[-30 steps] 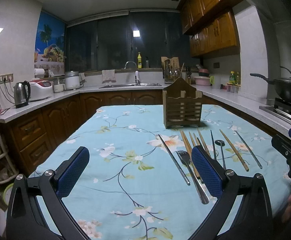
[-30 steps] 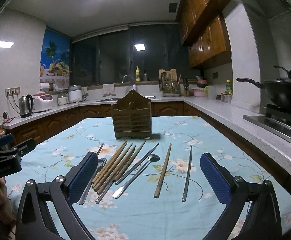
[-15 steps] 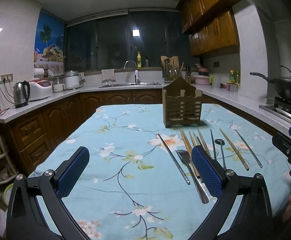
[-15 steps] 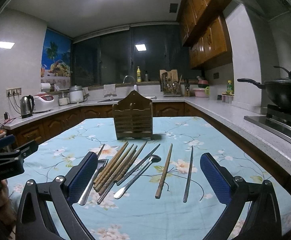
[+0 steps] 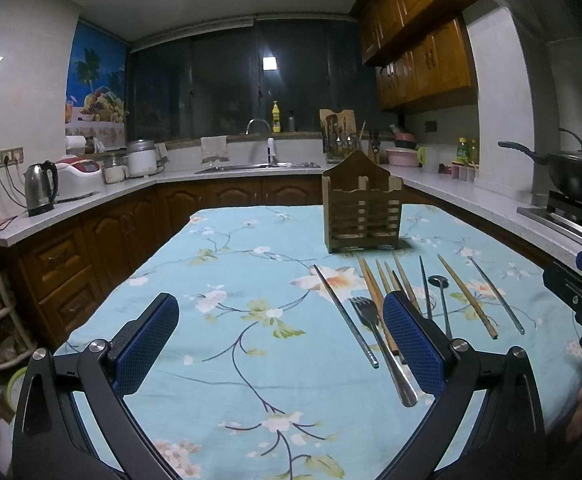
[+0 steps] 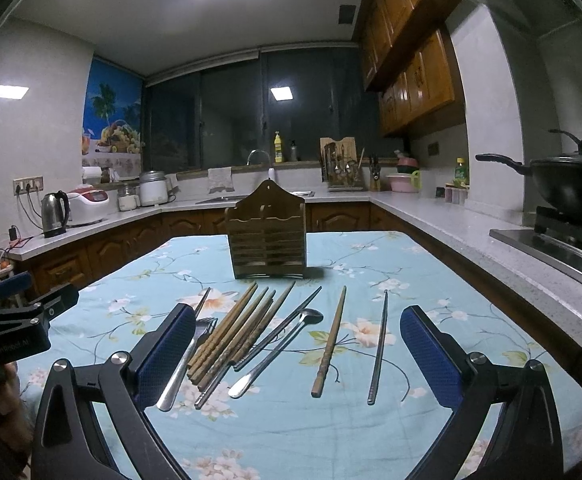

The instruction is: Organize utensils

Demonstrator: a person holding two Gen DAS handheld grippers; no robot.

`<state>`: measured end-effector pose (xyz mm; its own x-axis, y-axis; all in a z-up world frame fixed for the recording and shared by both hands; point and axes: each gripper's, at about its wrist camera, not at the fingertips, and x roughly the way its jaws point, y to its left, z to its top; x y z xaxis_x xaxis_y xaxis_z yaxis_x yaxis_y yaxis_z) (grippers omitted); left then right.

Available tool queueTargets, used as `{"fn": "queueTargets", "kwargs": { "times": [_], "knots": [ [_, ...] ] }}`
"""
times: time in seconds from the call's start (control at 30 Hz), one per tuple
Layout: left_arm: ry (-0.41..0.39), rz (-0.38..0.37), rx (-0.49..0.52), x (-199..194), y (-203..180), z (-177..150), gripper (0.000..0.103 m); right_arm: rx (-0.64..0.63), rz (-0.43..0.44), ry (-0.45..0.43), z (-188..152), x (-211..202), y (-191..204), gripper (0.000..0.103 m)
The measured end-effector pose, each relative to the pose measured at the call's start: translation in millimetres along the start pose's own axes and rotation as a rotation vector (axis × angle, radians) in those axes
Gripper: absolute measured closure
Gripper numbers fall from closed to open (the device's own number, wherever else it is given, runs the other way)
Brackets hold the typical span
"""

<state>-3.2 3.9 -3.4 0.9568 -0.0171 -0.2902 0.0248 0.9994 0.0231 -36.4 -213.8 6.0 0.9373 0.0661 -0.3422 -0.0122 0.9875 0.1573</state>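
A wooden utensil holder (image 6: pixel 266 236) stands upright mid-table; it also shows in the left wrist view (image 5: pixel 362 209). In front of it lie a bundle of wooden chopsticks (image 6: pixel 233 330), a metal fork (image 6: pixel 187 356), a metal spoon (image 6: pixel 279 350), a single wooden chopstick (image 6: pixel 330 340) and a metal chopstick (image 6: pixel 379 346). My right gripper (image 6: pixel 297 354) is open and empty, hovering low just before the utensils. My left gripper (image 5: pixel 279 338) is open and empty over bare cloth, left of the fork (image 5: pixel 379 344) and the metal chopstick (image 5: pixel 345 316).
The table wears a blue floral cloth (image 5: pixel 231 280). Kitchen counters surround it, with a kettle (image 5: pixel 41 188) at left, a sink (image 5: pixel 259 166) at the back and a black wok (image 6: pixel 571 184) on the stove at right.
The right gripper has crept slightly forward toward the utensils. The left gripper has barely moved. Nothing on the table has shifted.
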Motion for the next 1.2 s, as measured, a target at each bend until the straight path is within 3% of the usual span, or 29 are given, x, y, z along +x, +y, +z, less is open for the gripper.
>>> {"fn": "queueTargets", "kwargs": {
  "times": [0.2, 0.37, 0.5, 0.57, 0.83, 1.07, 1.2],
  "knots": [
    [0.074, -0.039, -0.019, 15.1, -0.9, 7.3, 0.000, 0.025, 0.017, 0.039, 6.2, 10.4, -6.3, 0.000],
    [0.181, -0.105, -0.041, 39.1, -3.8, 16.5, 0.000, 0.069, 0.037, 0.135, 16.4, 31.6, -13.6, 0.000],
    [0.266, -0.192, -0.041, 62.0, -11.4, 26.0, 0.000, 0.113, 0.068, 0.217, 25.2, 53.2, -22.8, 0.001],
    [0.311, -0.248, -0.057, 77.3, -15.4, 30.7, 0.007, 0.130, 0.087, 0.261, 29.4, 65.0, -26.2, 0.005],
    [0.503, -0.454, -0.102, 131.3, -32.6, 35.8, 0.030, 0.253, 0.149, 0.485, 26.8, 132.9, -40.7, 0.052],
    [0.681, -0.521, -0.090, 176.8, -43.9, 25.8, 0.058, 0.334, 0.193, 0.626, 16.0, 188.7, -50.1, 0.066],
    [0.731, -0.521, -0.086, 189.1, -47.1, 19.7, 0.059, 0.360, 0.187, 0.689, 7.4, 209.7, -55.2, 0.070]
  ]
}}
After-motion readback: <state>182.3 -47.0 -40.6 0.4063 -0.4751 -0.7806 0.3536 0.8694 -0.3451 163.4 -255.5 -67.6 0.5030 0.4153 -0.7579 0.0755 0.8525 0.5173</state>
